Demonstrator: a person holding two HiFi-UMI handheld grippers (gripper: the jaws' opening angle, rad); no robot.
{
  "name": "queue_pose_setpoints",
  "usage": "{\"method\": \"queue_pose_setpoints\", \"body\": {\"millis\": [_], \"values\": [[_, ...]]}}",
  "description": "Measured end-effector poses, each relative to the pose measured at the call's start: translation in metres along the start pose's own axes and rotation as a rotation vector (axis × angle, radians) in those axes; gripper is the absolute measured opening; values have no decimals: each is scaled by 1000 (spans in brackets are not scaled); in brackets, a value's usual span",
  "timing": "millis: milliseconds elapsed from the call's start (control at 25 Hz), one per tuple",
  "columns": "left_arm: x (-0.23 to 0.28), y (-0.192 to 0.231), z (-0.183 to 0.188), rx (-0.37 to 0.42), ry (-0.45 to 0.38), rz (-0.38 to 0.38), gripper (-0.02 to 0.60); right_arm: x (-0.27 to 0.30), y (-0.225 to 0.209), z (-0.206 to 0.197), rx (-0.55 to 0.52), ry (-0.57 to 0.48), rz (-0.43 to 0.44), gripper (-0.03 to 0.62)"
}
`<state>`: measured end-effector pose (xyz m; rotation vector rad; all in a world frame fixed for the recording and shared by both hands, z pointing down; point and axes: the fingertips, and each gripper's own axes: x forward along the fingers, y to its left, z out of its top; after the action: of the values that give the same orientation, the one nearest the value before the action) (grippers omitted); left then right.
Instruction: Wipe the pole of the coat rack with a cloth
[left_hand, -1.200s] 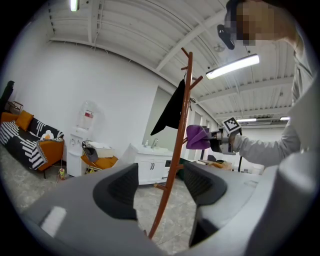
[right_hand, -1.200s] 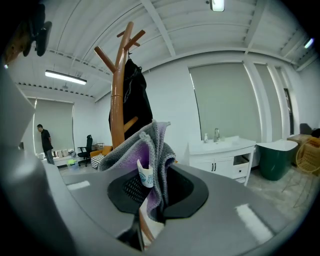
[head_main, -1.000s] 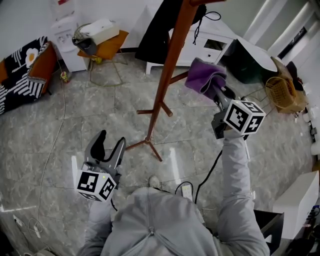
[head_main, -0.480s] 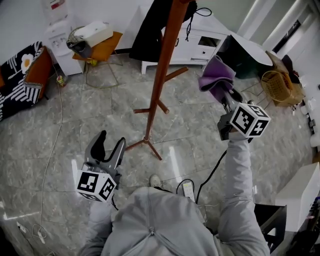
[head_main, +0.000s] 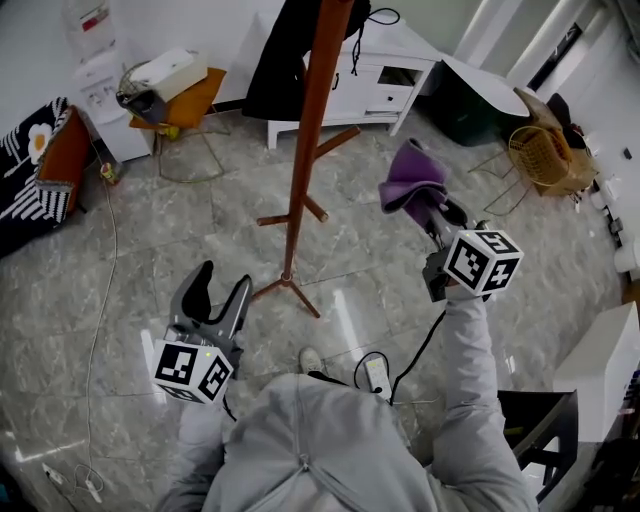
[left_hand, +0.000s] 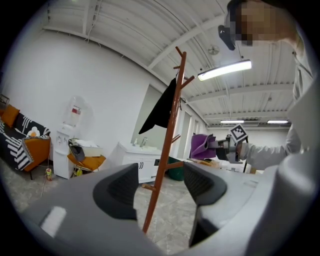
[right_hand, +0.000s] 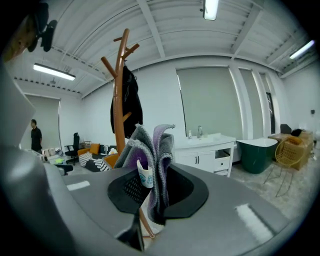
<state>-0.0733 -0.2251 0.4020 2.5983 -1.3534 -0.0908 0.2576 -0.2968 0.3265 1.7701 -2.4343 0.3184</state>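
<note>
Tiled floor (head_main: 180, 250), coat rack pole (head_main: 305, 130), right gripper (head_main: 428, 208) clenching purple cloth (head_main: 408, 180), tag (right_hand: 145, 177) illegible, left gripper (head_main: 220, 285) released

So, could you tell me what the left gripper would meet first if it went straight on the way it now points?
Probably the coat rack's pole: seen from the left gripper, it stands in the gap between the open, empty jaws. How far off it is remains hard to judge.

In the head view I have the coat rack (head_main: 305, 140) at upper centre, the cloth (head_main: 408, 180) in my right gripper (head_main: 428, 208) to its right, apart, and my left gripper (head_main: 212, 297) lower left.
</note>
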Motion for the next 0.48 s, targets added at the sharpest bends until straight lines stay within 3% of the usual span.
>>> {"method": "queue_pose_setpoints", "body": {"millis": [320, 480], "values": [[-5, 4, -1, -9, -1, 8, 308, 15, 67, 6, -446, 78, 173, 57], [-13, 11, 1, -11, -8, 38, 308, 32, 105, 1, -755, 141, 298, 57]]}}
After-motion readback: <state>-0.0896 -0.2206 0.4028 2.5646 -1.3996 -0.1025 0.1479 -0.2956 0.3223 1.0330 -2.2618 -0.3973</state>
